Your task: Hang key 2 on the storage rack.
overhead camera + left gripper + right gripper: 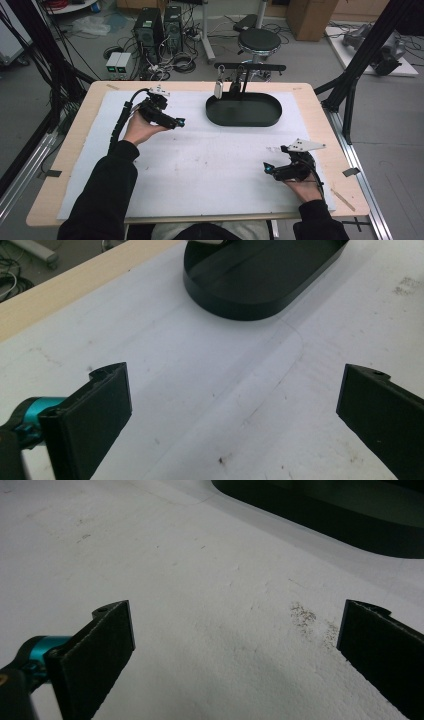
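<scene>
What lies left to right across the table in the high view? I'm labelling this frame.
Left gripper → black oval tray, with a rack of hanging items standing at its far edge → right gripper, all above the white mat.

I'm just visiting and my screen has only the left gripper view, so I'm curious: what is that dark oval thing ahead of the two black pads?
Observer: It is a black oval tray lying on the white mat, with a black rack standing at its far edge.
Operator: A white bit peeks in at the top of my screen. What is it?
Observer: A small white item hanging from the rack's crossbar, with darker pieces hanging beside it.
Operator: And where is the other hand?
Observer: The right claw is over the mat's near right part, away from the tray, its jaws wide apart with nothing between them.
</scene>
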Motion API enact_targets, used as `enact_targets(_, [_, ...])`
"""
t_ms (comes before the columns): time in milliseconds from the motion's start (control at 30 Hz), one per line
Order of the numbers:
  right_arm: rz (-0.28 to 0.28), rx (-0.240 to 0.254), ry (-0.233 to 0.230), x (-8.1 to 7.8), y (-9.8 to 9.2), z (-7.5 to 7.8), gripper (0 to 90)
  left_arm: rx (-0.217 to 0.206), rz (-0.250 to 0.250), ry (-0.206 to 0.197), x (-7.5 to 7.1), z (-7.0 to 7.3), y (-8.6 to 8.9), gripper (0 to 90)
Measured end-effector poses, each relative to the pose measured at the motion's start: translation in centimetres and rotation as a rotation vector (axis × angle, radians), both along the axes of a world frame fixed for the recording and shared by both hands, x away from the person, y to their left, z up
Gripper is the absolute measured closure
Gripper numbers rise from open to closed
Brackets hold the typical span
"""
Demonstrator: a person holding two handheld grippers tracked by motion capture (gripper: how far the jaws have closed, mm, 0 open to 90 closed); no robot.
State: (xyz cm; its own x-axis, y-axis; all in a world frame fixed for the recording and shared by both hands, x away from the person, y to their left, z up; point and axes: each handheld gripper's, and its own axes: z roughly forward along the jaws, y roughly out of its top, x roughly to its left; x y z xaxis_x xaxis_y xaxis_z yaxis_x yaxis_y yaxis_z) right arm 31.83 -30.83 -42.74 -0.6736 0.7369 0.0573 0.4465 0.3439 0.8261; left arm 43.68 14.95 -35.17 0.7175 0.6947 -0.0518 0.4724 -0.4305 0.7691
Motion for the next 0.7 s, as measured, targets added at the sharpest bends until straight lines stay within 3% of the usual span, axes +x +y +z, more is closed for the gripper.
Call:
enact_targets(333, [-0.002,0.000,0.000,0.0,0.0,0.0,1.1,0.024,0.029,-0.018,-2.9,0.2,2.7,1.7])
enact_targets(533, [-0.004,0.000,-0.002,0.1,0.1,0.0,1.1,0.058,0.068,-0.049,-4.6,0.3,4.8,1.7])
enact_targets(700, [0.000,-0.001,0.001,0.1,0.1,0.0,1.1,0.060,0.107,-0.047,-6.2,-0.3,6.8,1.7])
